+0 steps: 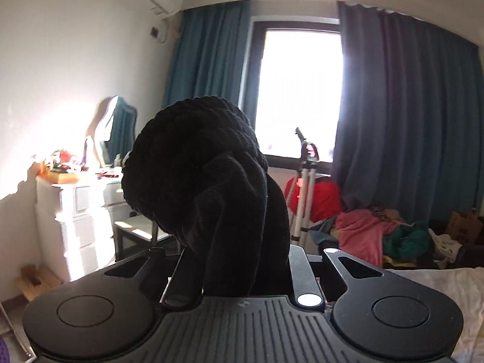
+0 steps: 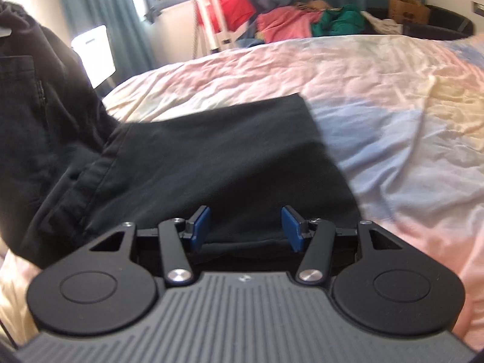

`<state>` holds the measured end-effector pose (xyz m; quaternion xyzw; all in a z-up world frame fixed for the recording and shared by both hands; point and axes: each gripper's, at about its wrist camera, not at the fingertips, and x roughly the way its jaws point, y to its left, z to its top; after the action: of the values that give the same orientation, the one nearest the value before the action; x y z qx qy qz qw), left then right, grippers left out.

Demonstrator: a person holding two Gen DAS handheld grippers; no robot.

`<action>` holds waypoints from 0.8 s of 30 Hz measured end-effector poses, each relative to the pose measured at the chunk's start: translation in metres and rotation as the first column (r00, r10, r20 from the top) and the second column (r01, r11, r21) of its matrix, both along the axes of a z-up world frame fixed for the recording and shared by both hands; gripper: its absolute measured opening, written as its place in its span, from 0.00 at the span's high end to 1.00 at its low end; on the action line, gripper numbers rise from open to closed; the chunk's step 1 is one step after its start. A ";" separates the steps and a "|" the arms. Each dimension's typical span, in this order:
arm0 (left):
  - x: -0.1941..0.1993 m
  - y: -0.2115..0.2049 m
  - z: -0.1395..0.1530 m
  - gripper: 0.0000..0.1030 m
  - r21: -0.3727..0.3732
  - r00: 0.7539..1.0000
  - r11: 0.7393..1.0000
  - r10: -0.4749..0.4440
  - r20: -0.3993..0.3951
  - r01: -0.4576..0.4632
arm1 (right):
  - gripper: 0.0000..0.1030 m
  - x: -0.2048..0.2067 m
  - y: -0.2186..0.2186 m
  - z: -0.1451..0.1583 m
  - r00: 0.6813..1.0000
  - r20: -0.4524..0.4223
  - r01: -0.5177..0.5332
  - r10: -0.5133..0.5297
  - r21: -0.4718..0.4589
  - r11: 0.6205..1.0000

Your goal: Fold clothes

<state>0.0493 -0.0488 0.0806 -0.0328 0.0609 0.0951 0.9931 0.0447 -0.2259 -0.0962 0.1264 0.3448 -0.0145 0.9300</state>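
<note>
A black garment [image 1: 199,169] bunches up in front of the left wrist camera, dark against the window. My left gripper [image 1: 239,260] is shut on it, and the cloth hides the fingertips. In the right wrist view the same black garment [image 2: 217,163] lies partly flat on the pastel bed sheet [image 2: 378,90]. Its left part, which has a pocket, rises off the bed toward the upper left. My right gripper [image 2: 246,227] stands open low over the garment's near edge. The cloth lies under and between its blue pads [image 2: 200,227], which do not press on it.
A pile of pink, green and red clothes [image 2: 302,21] lies beyond the bed's far side, next to a white tripod [image 2: 208,15]. A white dresser [image 1: 81,208] with a mirror stands at the left wall. Blue curtains [image 1: 402,115] frame the bright window.
</note>
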 end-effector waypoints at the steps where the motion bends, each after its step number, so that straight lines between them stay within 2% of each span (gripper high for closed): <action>1: 0.003 -0.020 -0.002 0.83 0.027 1.000 0.999 -0.021 0.006 0.021 | 0.46 -0.001 -0.011 0.002 0.999 0.005 0.032 -0.032 0.021 0.999; 3: 0.013 -0.064 -0.015 0.83 0.095 0.998 0.993 -0.068 0.008 0.067 | 0.46 -0.003 -0.033 0.006 0.995 0.013 0.100 -0.101 0.068 0.993; 6: 0.019 -0.119 -0.050 0.82 0.191 0.989 0.971 -0.141 -0.036 0.145 | 0.46 -0.010 -0.074 0.013 0.971 0.043 0.226 -0.233 0.129 0.966; 8: 0.022 -0.147 -0.085 0.82 0.256 0.977 0.943 -0.191 -0.098 0.211 | 0.45 -0.017 -0.098 0.016 0.950 0.069 0.290 -0.304 0.160 0.943; 10: 0.027 -0.170 -0.129 0.81 0.304 0.945 0.901 -0.255 -0.205 0.310 | 0.45 -0.024 -0.122 0.020 0.923 0.092 0.351 -0.373 0.194 0.916; 11: 0.029 -0.176 -0.148 0.81 0.316 0.926 0.881 -0.278 -0.256 0.352 | 0.45 -0.028 -0.130 0.018 0.915 0.100 0.360 -0.392 0.240 0.901; 14: 0.030 -0.185 -0.194 0.79 0.350 0.881 0.836 -0.290 -0.374 0.424 | 0.45 -0.023 -0.141 0.005 0.925 0.059 0.337 -0.375 0.328 0.883; 16: 0.014 -0.181 -0.208 0.77 0.402 0.875 0.798 -0.301 -0.379 0.449 | 0.45 -0.014 -0.139 -0.003 0.946 0.025 0.292 -0.324 0.374 0.881; 18: 0.006 -0.173 -0.208 0.69 0.438 0.858 0.755 -0.322 -0.401 0.488 | 0.45 -0.005 -0.136 -0.009 0.961 0.008 0.246 -0.275 0.421 0.873; 20: -0.003 -0.164 -0.206 0.50 0.459 0.828 0.706 -0.346 -0.441 0.539 | 0.45 -0.003 -0.134 -0.011 0.970 0.009 0.209 -0.242 0.474 0.856; 21: -0.002 -0.151 -0.204 0.44 0.456 0.803 0.679 -0.365 -0.471 0.576 | 0.45 -0.002 -0.133 -0.012 0.974 0.012 0.191 -0.228 0.502 0.844; 23: -0.010 -0.140 -0.201 0.27 0.440 0.765 0.642 -0.407 -0.499 0.628 | 0.45 0.000 -0.132 -0.015 0.980 0.018 0.154 -0.198 0.564 0.812; 24: -0.011 -0.131 -0.203 0.24 0.425 0.741 0.622 -0.432 -0.514 0.657 | 0.44 0.001 -0.132 -0.017 0.983 0.021 0.134 -0.182 0.597 0.791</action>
<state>0.0381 -0.1801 -0.1226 0.3111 0.2180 -0.1981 0.9036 0.0456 -0.3577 -0.1130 0.4391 0.2841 0.0213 0.8521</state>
